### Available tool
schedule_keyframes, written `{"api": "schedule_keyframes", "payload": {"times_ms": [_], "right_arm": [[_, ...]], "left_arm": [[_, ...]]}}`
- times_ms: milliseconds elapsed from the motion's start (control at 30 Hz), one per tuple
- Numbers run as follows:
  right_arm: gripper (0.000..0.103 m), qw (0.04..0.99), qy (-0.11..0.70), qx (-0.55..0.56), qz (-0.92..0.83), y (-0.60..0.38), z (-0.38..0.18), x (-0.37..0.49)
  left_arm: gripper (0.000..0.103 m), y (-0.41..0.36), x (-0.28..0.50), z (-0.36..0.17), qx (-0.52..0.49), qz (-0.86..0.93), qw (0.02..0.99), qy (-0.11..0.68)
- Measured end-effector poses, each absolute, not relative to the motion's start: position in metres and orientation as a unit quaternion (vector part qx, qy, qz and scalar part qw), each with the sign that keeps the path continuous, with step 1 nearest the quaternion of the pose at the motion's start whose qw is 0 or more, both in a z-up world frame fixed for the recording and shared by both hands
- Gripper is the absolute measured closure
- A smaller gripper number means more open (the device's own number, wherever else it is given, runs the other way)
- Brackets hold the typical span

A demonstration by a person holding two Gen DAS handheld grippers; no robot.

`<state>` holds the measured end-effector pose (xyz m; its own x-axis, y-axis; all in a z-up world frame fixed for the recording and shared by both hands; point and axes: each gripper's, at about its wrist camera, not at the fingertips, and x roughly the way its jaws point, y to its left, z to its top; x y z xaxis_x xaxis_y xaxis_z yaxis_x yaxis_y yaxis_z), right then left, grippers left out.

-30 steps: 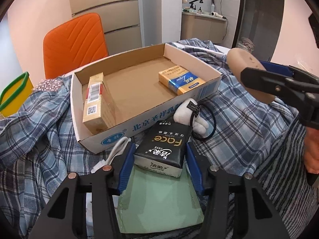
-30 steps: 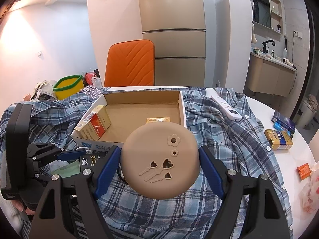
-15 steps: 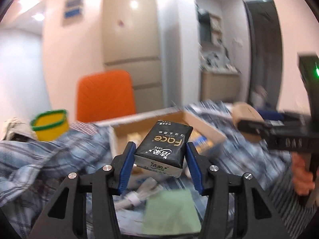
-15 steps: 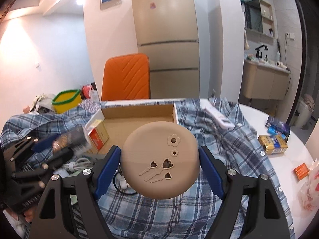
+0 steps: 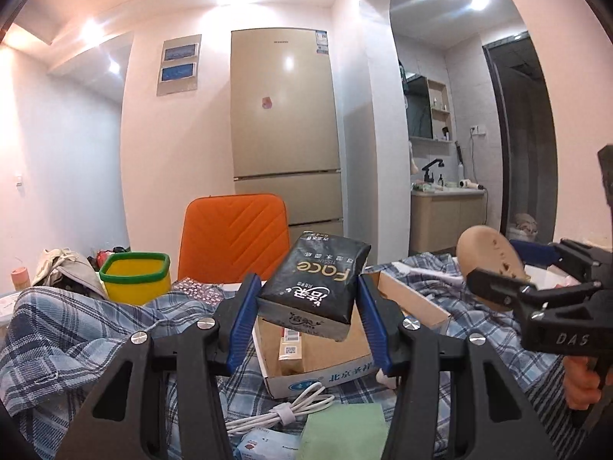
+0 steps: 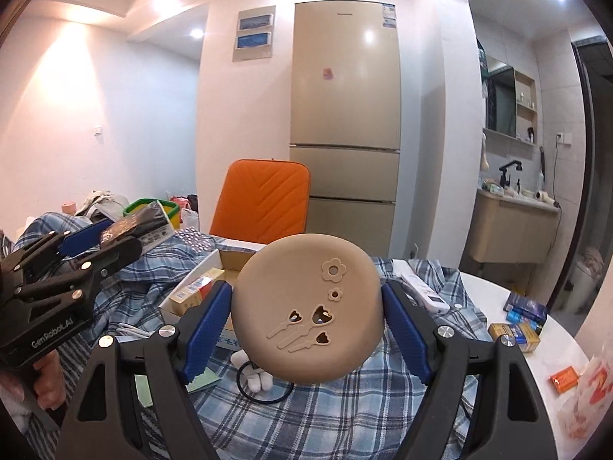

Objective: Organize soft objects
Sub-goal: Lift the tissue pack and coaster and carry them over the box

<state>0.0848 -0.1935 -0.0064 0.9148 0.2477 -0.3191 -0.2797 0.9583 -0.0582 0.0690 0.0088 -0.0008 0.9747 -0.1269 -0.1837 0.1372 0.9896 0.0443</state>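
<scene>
Overhead now, both loads airborne above the cardboard box [image 5: 406, 299] on the plaid cloth [image 6: 325, 414]; left gripper [image 5: 306, 303] clamps a black tissue pack [image 5: 318, 287] by its long sides, pack tilted, far end cocked up, near lower corner hanging below the pads; right gripper [image 6: 306, 318] spans a tan round pad [image 6: 306, 306] across its full width, jaws standing wide, the disc's face turned to the lens. Risks, as judged: tissue pack is soft and squashes under the pads, so the grip is on yielding film — a quick swing or a bump could let it pivot or slide out nose-first. Tan pad is held only at its rim edges; if soft it may buckle or pop free. Grippers sit near each other over the same box — collision likely if both go down together. Box already holds a yellow carton [image 5: 291, 349] at the near-left wall; a drop there would land the pack askew on top. White cable [image 5: 283, 414] and a green sheet [image 5: 345, 433] lie just before the box — a low pass could snag the cable
</scene>
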Motion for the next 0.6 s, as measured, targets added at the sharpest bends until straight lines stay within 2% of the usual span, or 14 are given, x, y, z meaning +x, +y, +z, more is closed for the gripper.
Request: {"api": "schedule_keyframes", "payload": {"times_ms": [233, 600], "right_arm": [[0.022, 0.977, 0.155, -0.046, 0.138, -0.195, -0.006, 0.084], [0.022, 0.978, 0.152, -0.032, 0.138, -0.193, 0.011, 0.086]], "left_arm": [[0.053, 0.004, 0.055, 0.000, 0.039, -0.064, 0.994, 0.079], [0.053, 0.001, 0.056, 0.039, 0.002, -0.063, 0.996, 0.066]]}}
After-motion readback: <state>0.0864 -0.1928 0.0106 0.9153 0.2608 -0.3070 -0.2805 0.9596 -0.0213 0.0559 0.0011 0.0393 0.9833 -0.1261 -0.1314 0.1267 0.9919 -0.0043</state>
